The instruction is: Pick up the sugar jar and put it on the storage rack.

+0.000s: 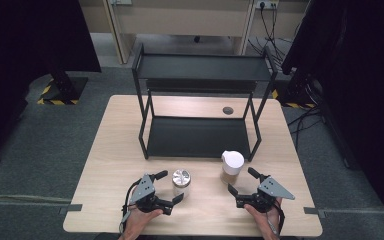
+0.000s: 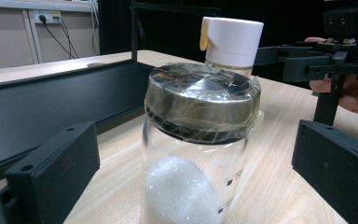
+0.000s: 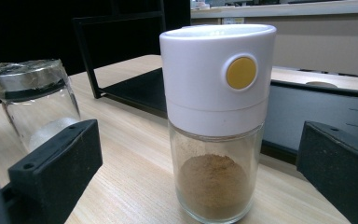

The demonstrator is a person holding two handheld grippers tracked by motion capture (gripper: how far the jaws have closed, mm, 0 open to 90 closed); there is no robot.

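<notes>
Two hands come in at the near edge of the desk (image 1: 105,165), each holding a gripper. On the left, the left gripper (image 1: 171,187) has its fingers (image 2: 56,163) spread wide, one on each side of the shiny-lidded jar (image 1: 181,182), not touching it yet. That looks like getting ready to pinch it. The jar stands upright with white grains at the bottom.

Next to the right stands the white-capped jar (image 1: 231,167), also upright, with brown powder inside. The right gripper (image 1: 242,181) points at it, fingers (image 3: 58,161) spread and apart from the glass.

Behind both jars stands the black shelf rack (image 1: 200,135), maybe where they will go.

Both jar bottoms are cut off in the gripper views. Small writing on the left jar's glass is too blurry to read. Clear wrap seems to cover its lid, but I am not sure.
</notes>
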